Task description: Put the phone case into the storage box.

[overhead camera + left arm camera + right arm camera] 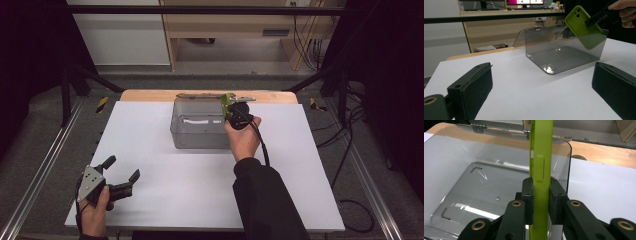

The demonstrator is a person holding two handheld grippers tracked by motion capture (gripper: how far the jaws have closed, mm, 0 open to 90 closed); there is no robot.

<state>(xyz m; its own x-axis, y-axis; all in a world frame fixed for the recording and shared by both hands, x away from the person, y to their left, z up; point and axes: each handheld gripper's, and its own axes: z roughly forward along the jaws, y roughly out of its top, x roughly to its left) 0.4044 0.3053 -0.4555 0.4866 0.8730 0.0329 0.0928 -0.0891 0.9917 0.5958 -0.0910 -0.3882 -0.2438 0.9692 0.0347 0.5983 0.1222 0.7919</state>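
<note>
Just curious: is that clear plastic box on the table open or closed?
Open. The clear box's hinged lid is swung back behind it, and the right claw holds a green phone case over it.

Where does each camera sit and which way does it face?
High view: above the table, looking forward and down; both forearms show.
Left gripper view: on the left gripper, facing the clear box.
Right gripper view: on the right gripper, clamping the green phone case.
Shared: box and case.
</note>
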